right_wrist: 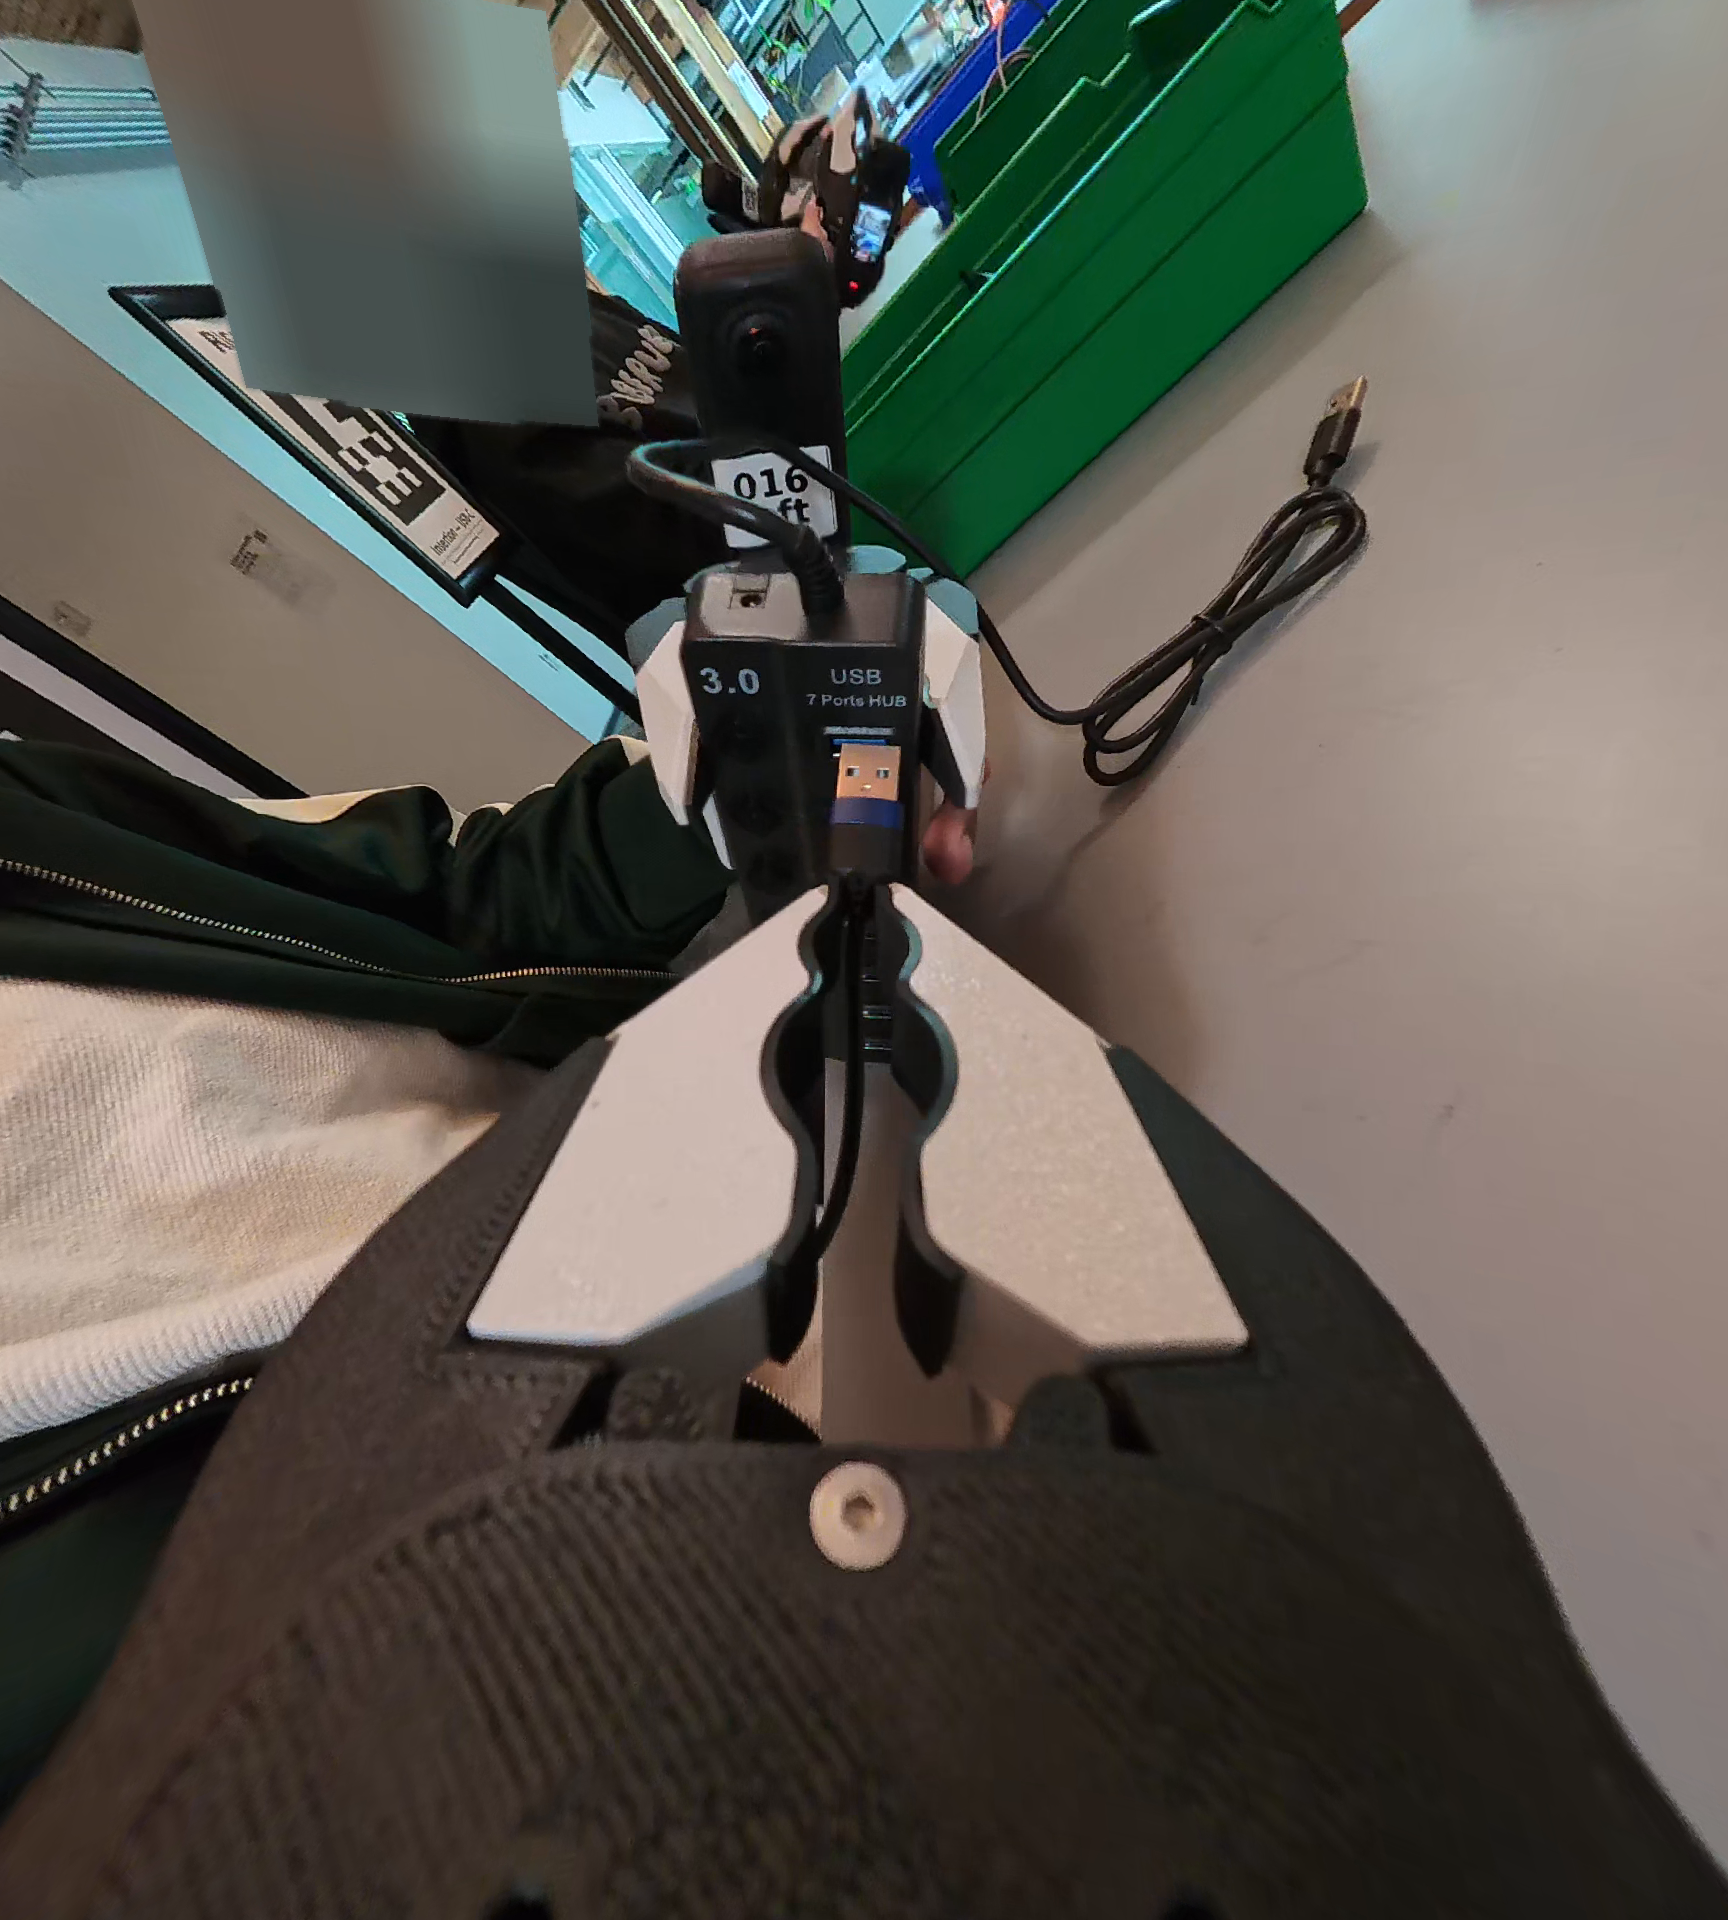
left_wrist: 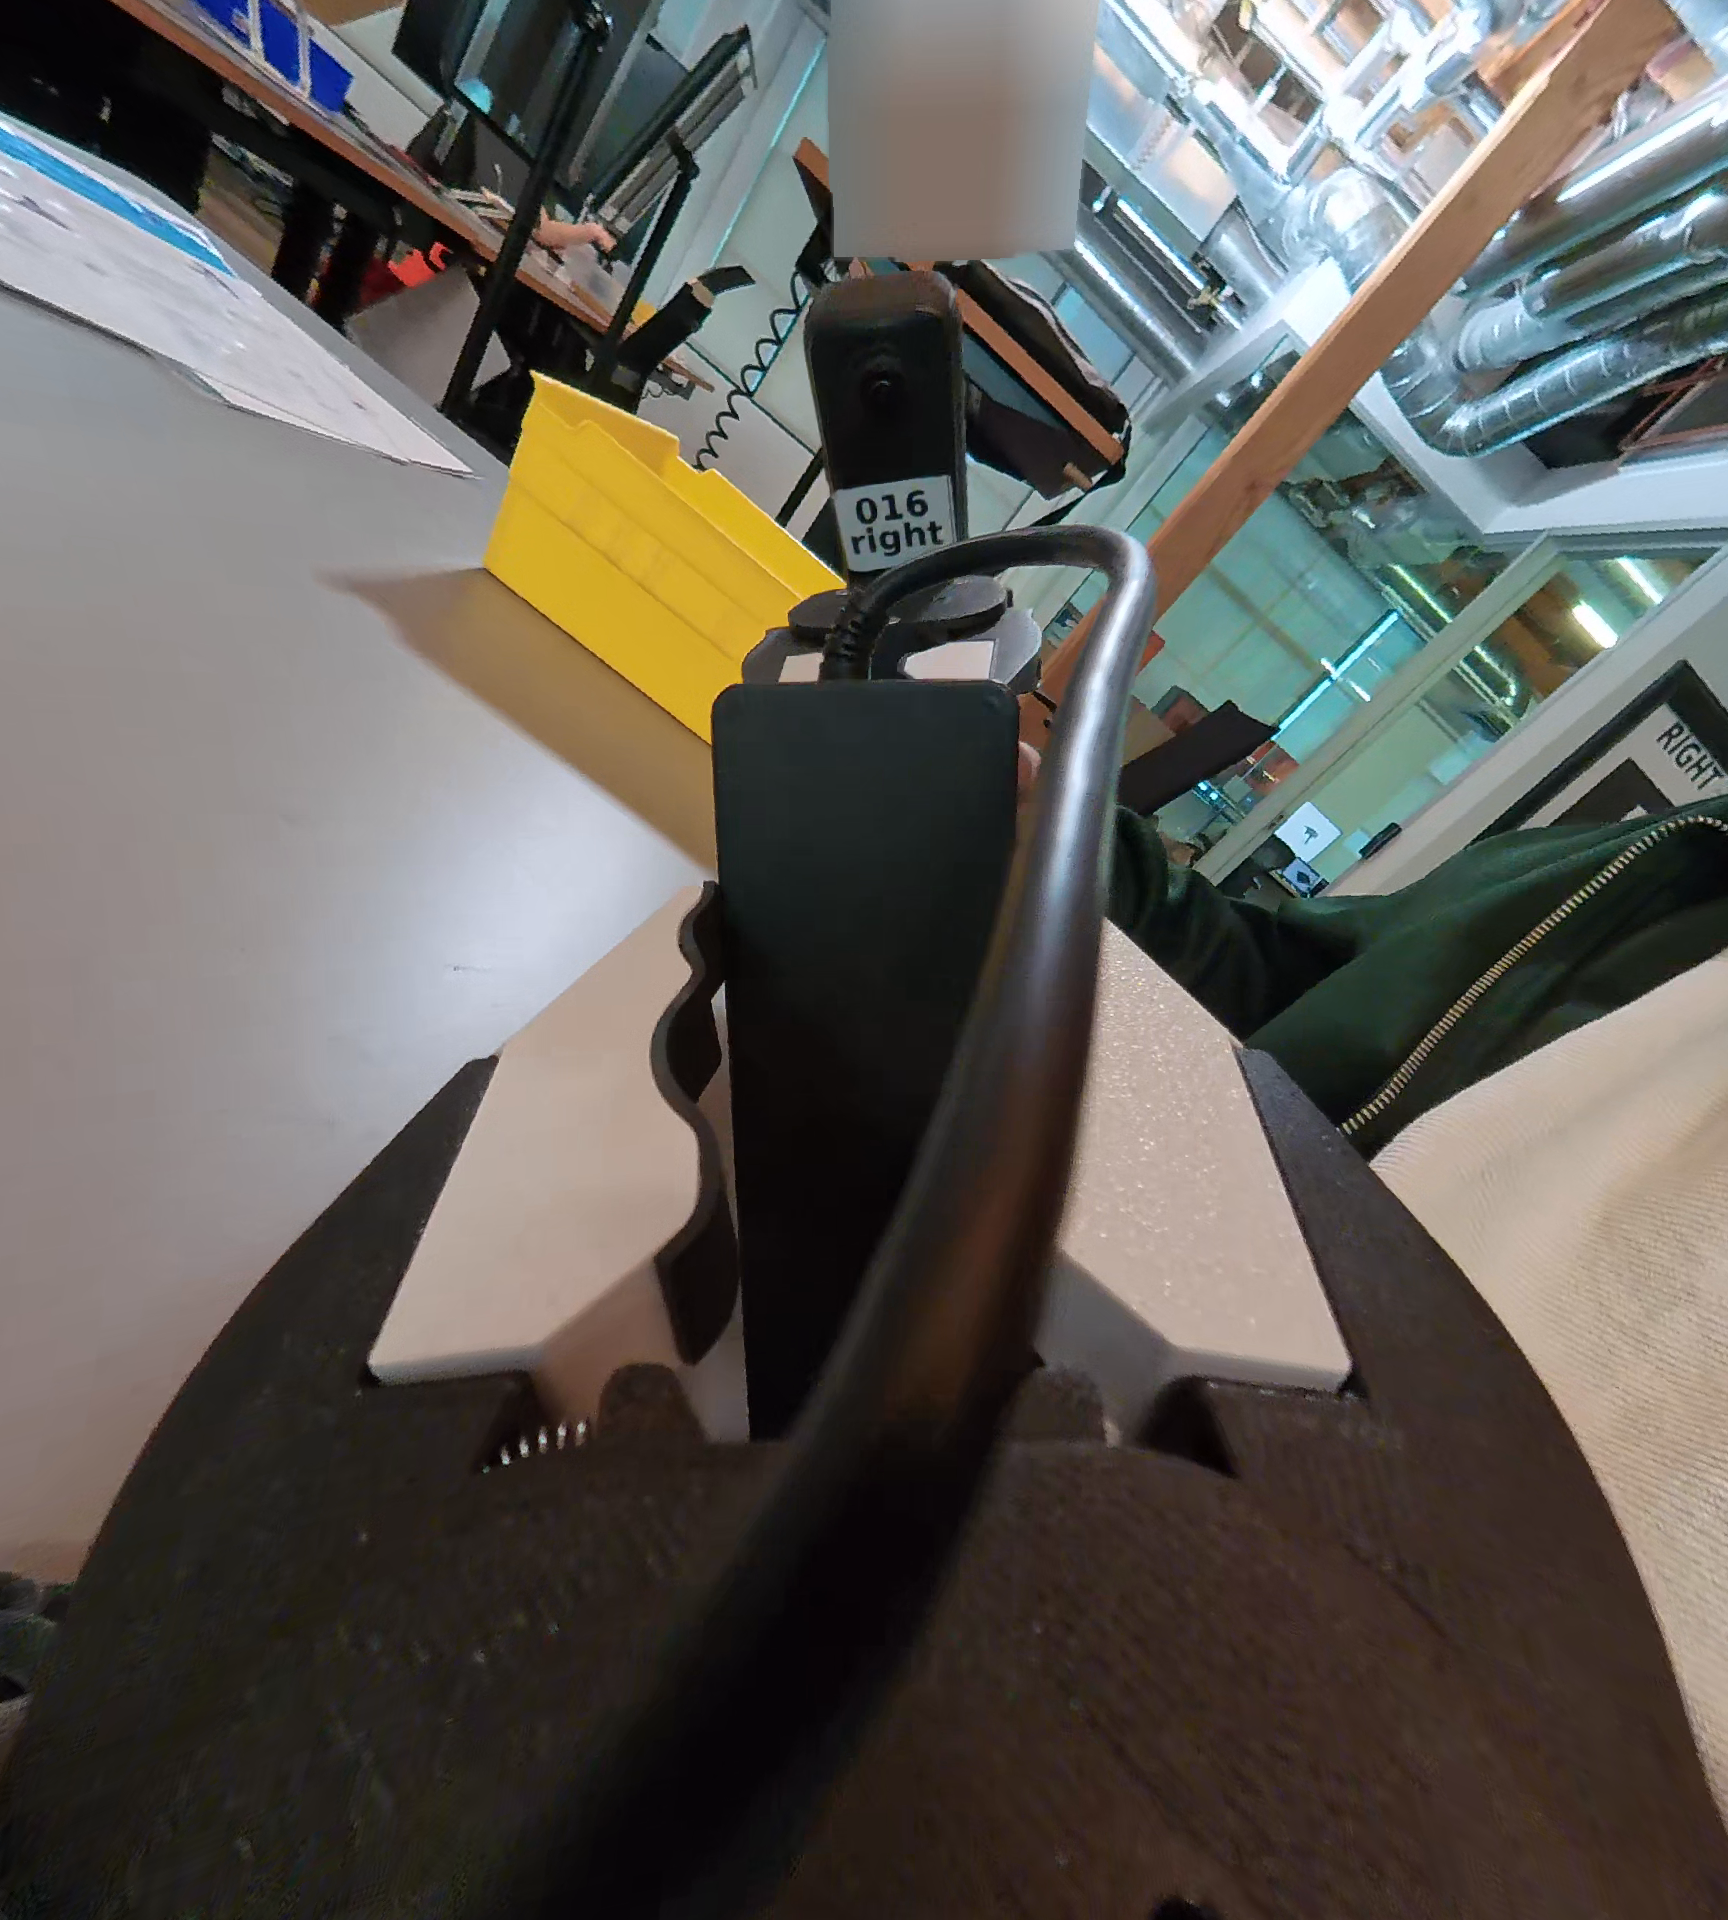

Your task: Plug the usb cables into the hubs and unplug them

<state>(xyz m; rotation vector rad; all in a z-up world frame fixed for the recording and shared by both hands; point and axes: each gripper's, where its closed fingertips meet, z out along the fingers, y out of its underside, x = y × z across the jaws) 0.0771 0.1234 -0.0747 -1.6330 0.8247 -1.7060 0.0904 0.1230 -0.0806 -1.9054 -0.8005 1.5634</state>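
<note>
Nearest the lens in the right wrist view: right tongs [right_wrist: 855, 914] clamped on the black cable just behind a blue-collared USB plug [right_wrist: 868, 795], metal tip forward. Plug poised just short of the top blue port on the black hub [right_wrist: 803, 686], not yet seated. Left tongs [left_wrist: 865, 935] clamped on the hub's body, held up off the grey bench [left_wrist: 216, 831]; hub's own lead [left_wrist: 1036, 935] arcs back over the left tongs. Loose end of that lead, with its plug [right_wrist: 1340, 421], lies on the bench near a green bin [right_wrist: 1099, 312]; yellow bin [left_wrist: 631, 551] well apart. Judgement: line plug square to port mouth, check tongue orientation, push straight along port axis, brace hub steady; gripping the cable, not the plug shell, risks buckling.
</note>
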